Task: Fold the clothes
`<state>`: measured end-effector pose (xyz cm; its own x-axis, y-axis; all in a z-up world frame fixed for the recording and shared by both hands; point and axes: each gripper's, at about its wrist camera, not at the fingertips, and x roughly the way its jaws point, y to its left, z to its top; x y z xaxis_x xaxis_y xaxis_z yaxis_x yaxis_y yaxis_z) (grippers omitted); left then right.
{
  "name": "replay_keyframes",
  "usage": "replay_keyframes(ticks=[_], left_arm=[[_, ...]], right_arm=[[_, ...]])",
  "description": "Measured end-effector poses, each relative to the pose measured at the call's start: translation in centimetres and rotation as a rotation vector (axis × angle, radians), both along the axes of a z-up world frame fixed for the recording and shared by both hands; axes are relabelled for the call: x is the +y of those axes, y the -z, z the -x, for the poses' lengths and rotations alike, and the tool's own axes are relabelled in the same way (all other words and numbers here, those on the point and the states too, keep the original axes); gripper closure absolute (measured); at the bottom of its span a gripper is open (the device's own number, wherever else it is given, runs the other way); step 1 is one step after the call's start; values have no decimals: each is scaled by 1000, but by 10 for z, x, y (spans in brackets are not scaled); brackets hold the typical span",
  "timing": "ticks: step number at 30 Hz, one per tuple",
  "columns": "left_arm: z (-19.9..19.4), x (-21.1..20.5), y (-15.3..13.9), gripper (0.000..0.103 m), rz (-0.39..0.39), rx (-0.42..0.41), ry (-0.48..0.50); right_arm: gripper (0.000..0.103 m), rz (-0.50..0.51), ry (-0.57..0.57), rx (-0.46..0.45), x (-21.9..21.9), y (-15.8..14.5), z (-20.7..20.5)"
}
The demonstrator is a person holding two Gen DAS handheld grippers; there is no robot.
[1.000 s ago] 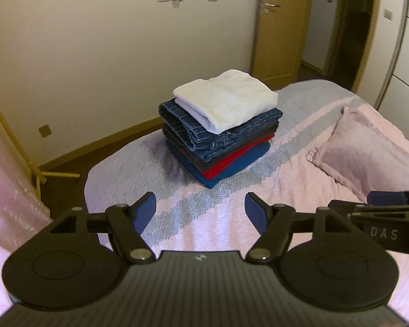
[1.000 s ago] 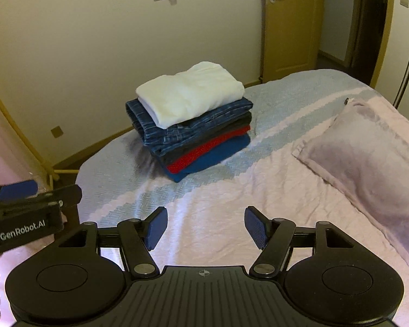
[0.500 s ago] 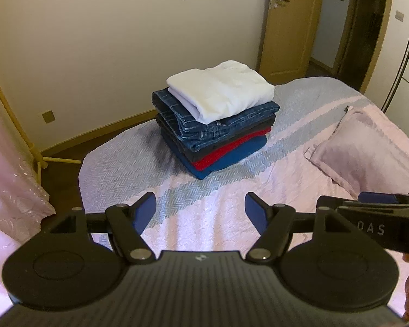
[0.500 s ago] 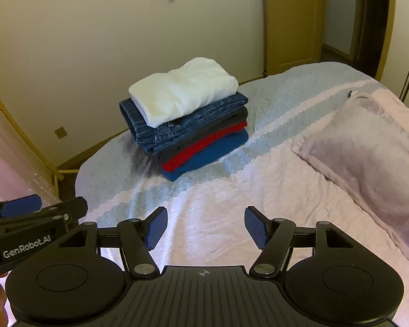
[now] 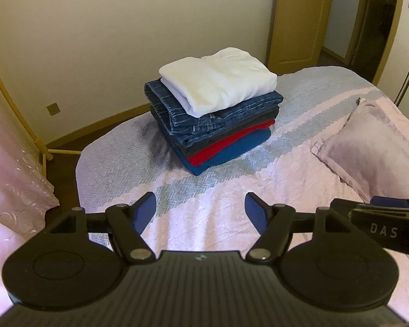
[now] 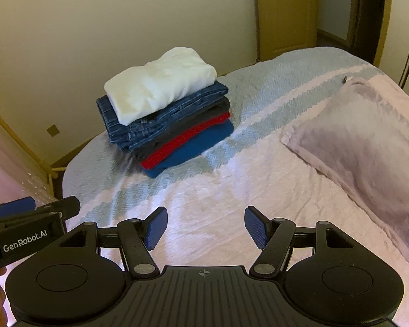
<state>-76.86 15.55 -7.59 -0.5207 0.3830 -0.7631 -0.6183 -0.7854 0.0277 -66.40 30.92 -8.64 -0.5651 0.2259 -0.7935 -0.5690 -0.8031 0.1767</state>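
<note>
A stack of folded clothes (image 5: pixel 215 114) (image 6: pixel 166 114) sits on the far end of the bed. A white garment (image 5: pixel 218 81) lies on top, then blue jeans (image 5: pixel 204 120), a dark piece, a red one and a blue one at the bottom. My left gripper (image 5: pixel 200 208) hangs open over the pink bedspread, well short of the stack, with nothing between its blue pads. My right gripper (image 6: pixel 204 226) is also open and empty, beside the left one. Each gripper shows at the edge of the other's view.
The bed (image 5: pixel 231 218) has a pink and grey-striped cover. A pale purple pillow (image 5: pixel 373 141) (image 6: pixel 368 141) lies at the right. A yellow rack (image 5: pixel 19 114) with pink fabric stands off the bed's left edge. Behind are a wall and a wooden door (image 5: pixel 294 19).
Both grippers have moved back and slightly down over the bed, side by side. The stack now sits farther off and more to the left in the right wrist view. Jaws stayed open.
</note>
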Motion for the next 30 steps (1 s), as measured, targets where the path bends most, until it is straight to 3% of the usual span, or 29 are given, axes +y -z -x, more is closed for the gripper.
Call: replay_keyframes(ticks=[11,30], left_arm=[[16,26,8,34,26,19,-35],[36,44,25,34,51,-1,-62]], right_arm=[[37,25,4,4,35,11,12],[37,30,-37,-50,57,39,39]])
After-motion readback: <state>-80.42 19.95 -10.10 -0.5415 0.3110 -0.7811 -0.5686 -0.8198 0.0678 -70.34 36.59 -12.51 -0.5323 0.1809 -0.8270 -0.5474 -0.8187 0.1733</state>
